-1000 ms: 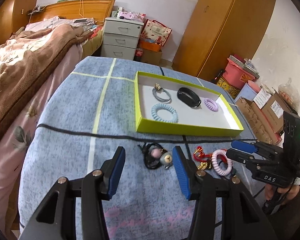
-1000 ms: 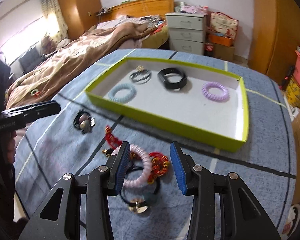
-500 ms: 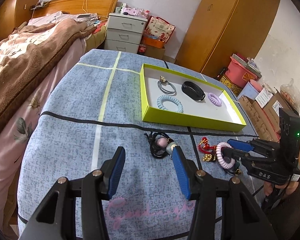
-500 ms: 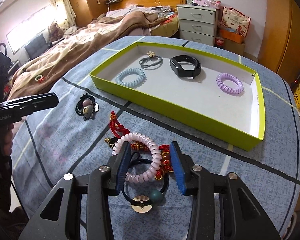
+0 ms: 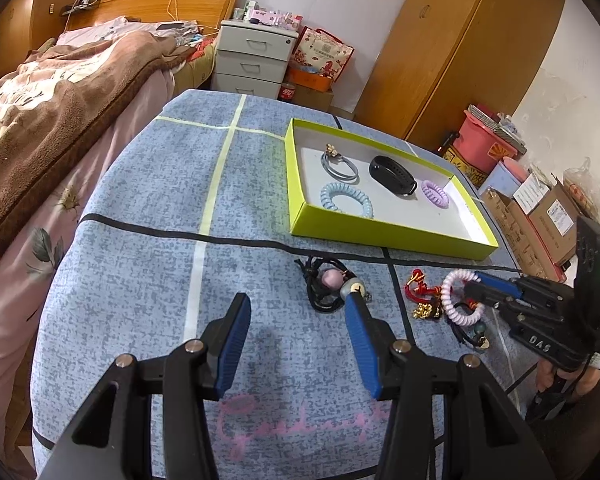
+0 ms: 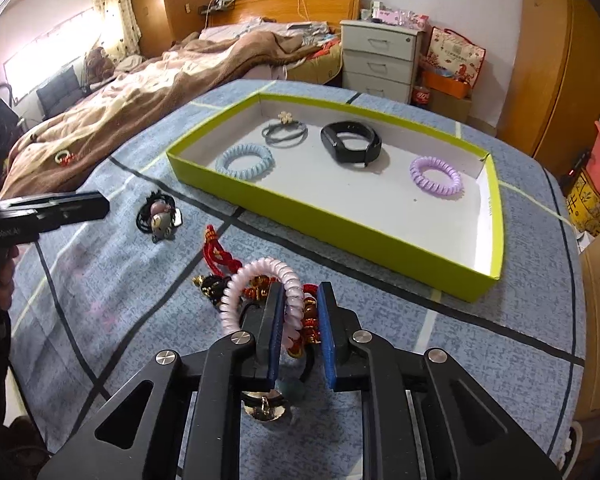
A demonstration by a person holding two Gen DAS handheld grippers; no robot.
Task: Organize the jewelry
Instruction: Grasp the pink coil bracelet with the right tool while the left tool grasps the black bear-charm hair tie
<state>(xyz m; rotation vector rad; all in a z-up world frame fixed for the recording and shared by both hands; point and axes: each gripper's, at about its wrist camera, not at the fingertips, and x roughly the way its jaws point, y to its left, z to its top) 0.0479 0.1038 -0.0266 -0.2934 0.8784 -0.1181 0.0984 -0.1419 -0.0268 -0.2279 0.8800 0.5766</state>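
Right wrist view: we see our right gripper (image 6: 298, 320) with its jaws just drawn in around one pink coil hair tie (image 6: 260, 280), the near side of its loop between the pads; a second ago they stood wide above it. Tangled beside the tie lie one red beaded bracelet (image 6: 220, 254) and one black elastic with a gold charm (image 6: 265, 410). Off to the gripper's left sits one black charm hair tie (image 6: 158, 216). Beyond the gripper, the green tray (image 6: 496, 208) holds four pieces: one blue coil (image 6: 244, 160), one grey elastic (image 6: 285, 133), one black band (image 6: 350, 142), one purple coil (image 6: 436, 178). Our left gripper (image 5: 296, 338) hangs wide open, nothing between its pads, as before.
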